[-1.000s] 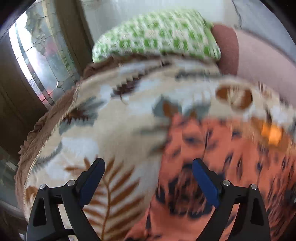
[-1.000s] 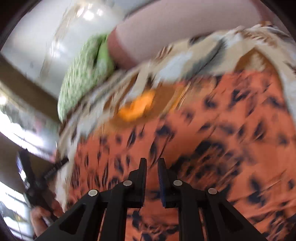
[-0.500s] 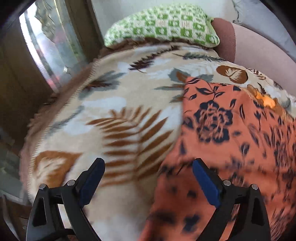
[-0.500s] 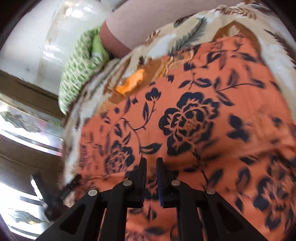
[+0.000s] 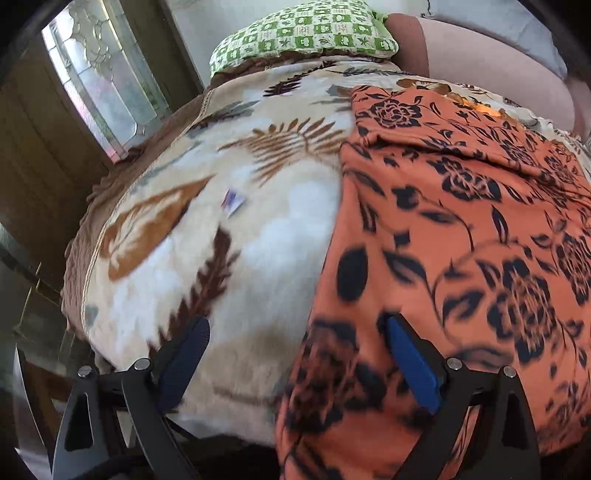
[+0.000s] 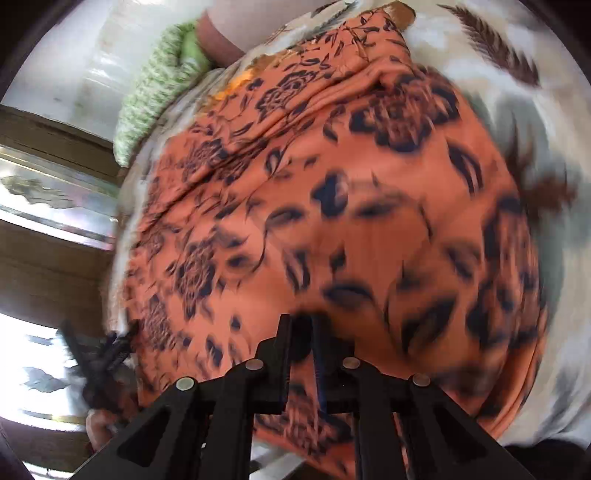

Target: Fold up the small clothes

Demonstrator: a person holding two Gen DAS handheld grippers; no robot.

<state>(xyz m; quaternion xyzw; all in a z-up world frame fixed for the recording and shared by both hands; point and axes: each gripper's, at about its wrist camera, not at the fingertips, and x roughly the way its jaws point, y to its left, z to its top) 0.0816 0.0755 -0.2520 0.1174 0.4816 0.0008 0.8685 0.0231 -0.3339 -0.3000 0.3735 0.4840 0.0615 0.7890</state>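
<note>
An orange garment with a dark floral print (image 5: 461, 221) lies spread on a cream leaf-patterned blanket (image 5: 221, 240); it fills the right wrist view (image 6: 332, 203) too. Its far part shows a fold line. My left gripper (image 5: 295, 354) is open and empty, straddling the garment's left edge near the front. My right gripper (image 6: 301, 332) has its jaws nearly closed over the garment's near edge; whether cloth is pinched between them is hidden by blur.
A green checked pillow (image 5: 303, 33) and a pink cushion (image 5: 480, 62) lie at the far end. A small paper tag (image 5: 232, 201) lies on the blanket. A glass-paned wooden door (image 5: 96, 81) stands left. The blanket's near edge drops off by my grippers.
Both grippers have pulled back toward the near edge of the blanket. The garment now looks larger and closer. The left jaws stay open, the right jaws stay nearly closed.
</note>
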